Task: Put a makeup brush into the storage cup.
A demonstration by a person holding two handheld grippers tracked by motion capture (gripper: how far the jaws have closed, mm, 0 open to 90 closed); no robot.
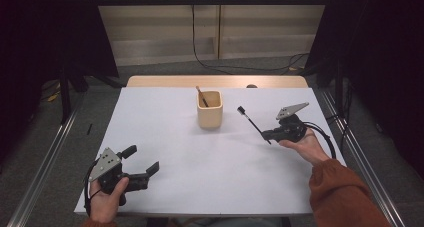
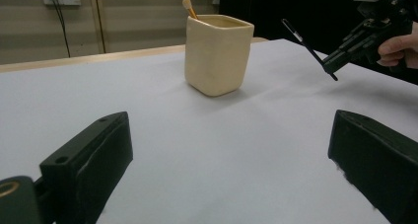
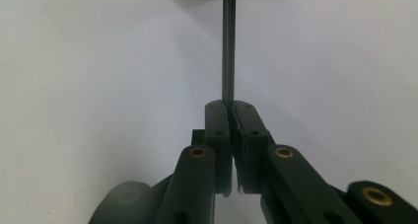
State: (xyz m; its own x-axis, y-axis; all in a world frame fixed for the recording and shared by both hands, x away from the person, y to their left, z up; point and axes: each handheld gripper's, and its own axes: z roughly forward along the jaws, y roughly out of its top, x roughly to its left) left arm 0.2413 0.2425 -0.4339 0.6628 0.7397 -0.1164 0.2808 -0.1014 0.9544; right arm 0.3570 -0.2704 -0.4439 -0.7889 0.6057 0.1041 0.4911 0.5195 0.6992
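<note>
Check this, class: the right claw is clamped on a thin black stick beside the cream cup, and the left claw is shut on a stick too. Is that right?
Not quite. The left claw stands open with nothing between its jaws, as the left gripper view shows. The rest holds: the right claw is clamped on the thin black stick beside the cream cup.

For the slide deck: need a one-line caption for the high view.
Right tongs hold a thin black brush near a cream cup; left tongs rest open on the white table.

Overhead camera, 2 low gripper cameras
</note>
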